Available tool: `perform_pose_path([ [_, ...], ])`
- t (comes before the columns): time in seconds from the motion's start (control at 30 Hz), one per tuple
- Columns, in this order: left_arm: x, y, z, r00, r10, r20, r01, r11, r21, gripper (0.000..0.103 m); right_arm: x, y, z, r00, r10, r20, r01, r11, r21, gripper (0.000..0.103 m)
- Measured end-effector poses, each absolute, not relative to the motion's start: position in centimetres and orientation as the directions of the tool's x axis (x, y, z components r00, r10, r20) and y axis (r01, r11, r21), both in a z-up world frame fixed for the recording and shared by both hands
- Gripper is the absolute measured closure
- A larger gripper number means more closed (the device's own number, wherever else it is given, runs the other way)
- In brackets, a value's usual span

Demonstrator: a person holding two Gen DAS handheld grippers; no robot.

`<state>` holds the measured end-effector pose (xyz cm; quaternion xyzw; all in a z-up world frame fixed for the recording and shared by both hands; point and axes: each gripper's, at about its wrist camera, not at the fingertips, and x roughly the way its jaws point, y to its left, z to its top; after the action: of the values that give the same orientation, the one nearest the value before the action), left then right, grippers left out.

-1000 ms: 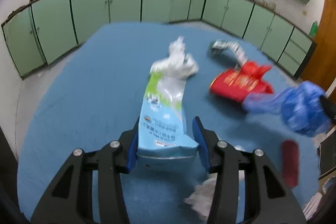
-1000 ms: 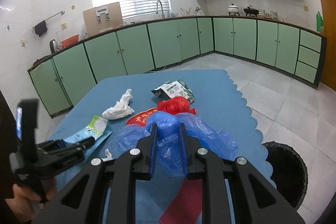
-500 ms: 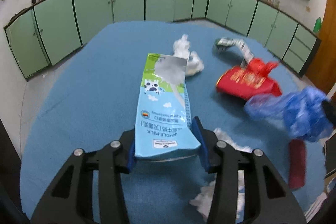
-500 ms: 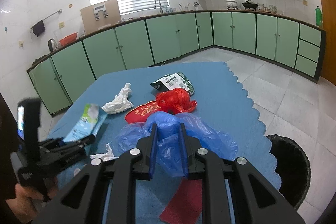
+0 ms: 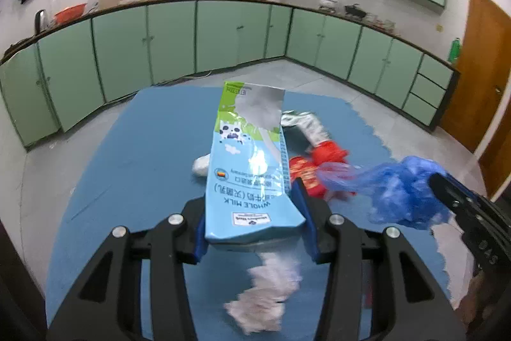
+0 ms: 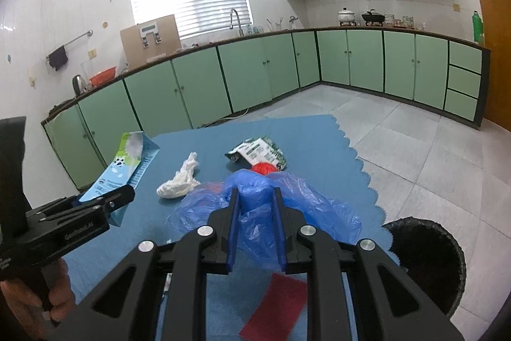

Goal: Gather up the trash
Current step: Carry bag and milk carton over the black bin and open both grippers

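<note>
Fingers of the left gripper clamp the base of a flattened milk carton, held off the blue mat. Below it: loose tissue, blurred. Red packaging lies on the mat.

Right wrist view: right gripper narrow, pinching a blue plastic bag. Black-lined bin on the floor beside the mat. Nothing visibly binned. White tissue, green-white wrapper, red sheet not yet collected.

milk carton: flattened, lifted off mat | blue plastic bag: crumpled, raised | white tissue: on mat
</note>
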<state>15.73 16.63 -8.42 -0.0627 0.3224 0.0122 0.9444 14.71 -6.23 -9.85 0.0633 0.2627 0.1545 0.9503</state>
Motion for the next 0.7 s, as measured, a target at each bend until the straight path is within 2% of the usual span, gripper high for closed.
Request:
perform_pose_path([
  [0.4, 16.4, 9.2, -6.5, 0.789, -0.172, -0.590, 0.109, 0.984, -0.141, 0.059, 14.3, -11.6, -7.6, 0.867, 0.235, -0.439, -0.162, 0.967, 0.199, 0.084],
  [0.7, 17.4, 1.9, -7.1, 0.769, -0.262, -0.583, 0.229, 0.965, -0.131, 0.059, 13.4, -17.5, -7.8, 0.882, 0.132, -0.451, -0.051, 0.981, 0.187, 0.084],
])
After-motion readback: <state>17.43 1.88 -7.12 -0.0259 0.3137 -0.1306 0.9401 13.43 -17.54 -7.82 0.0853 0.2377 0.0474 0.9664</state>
